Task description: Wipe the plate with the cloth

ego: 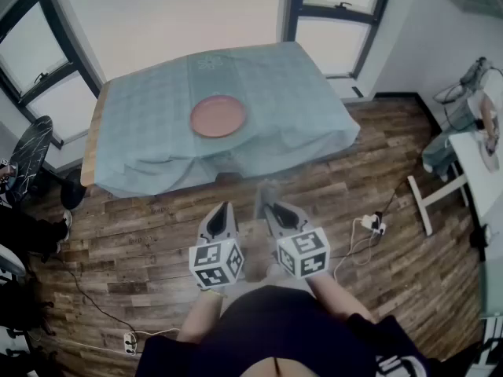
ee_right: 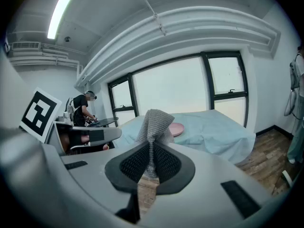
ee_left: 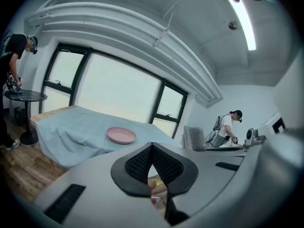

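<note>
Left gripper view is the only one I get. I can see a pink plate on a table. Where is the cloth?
Observer: The grey cloth is pinched in the right hand-held gripper and sticks up out of its shut jaws.
Operator: Is it near the plate?
Observer: No. In the head view, that one and the left hand-held gripper hang side by side over the wooden floor, short of the table.
Operator: Is there stuff on the plate?
Observer: From above, the plate looks bare.
</note>
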The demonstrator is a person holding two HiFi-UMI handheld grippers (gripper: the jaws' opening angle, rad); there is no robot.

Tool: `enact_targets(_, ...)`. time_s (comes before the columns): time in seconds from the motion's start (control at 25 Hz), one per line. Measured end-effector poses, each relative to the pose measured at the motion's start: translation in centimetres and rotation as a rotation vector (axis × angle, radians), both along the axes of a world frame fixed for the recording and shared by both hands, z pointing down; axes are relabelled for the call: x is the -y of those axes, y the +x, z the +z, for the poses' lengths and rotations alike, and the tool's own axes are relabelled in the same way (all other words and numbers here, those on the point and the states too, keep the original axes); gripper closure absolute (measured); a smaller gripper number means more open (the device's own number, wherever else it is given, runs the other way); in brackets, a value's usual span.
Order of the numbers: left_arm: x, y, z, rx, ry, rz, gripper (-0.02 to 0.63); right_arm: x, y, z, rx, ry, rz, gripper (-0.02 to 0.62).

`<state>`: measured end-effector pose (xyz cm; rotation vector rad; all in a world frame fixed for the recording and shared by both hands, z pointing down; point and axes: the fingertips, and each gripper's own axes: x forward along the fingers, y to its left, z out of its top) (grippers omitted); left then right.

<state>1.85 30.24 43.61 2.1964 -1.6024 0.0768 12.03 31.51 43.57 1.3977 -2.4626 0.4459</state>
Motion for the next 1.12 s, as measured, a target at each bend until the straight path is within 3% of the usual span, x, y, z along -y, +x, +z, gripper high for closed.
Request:
enact_targets(0.6,0.4,-0.6,0.4,0.048,-0.017,-0.01,0.592,0.9,-0.5,0.0,0.03,-0.002,-0.01,0.563)
enact_targets(1.12,1.9,3.0,0.8,0.053,-0.014,-0.049,0.592,3.0,2.2,0.2,0.056,0.0,-0.095,0.563)
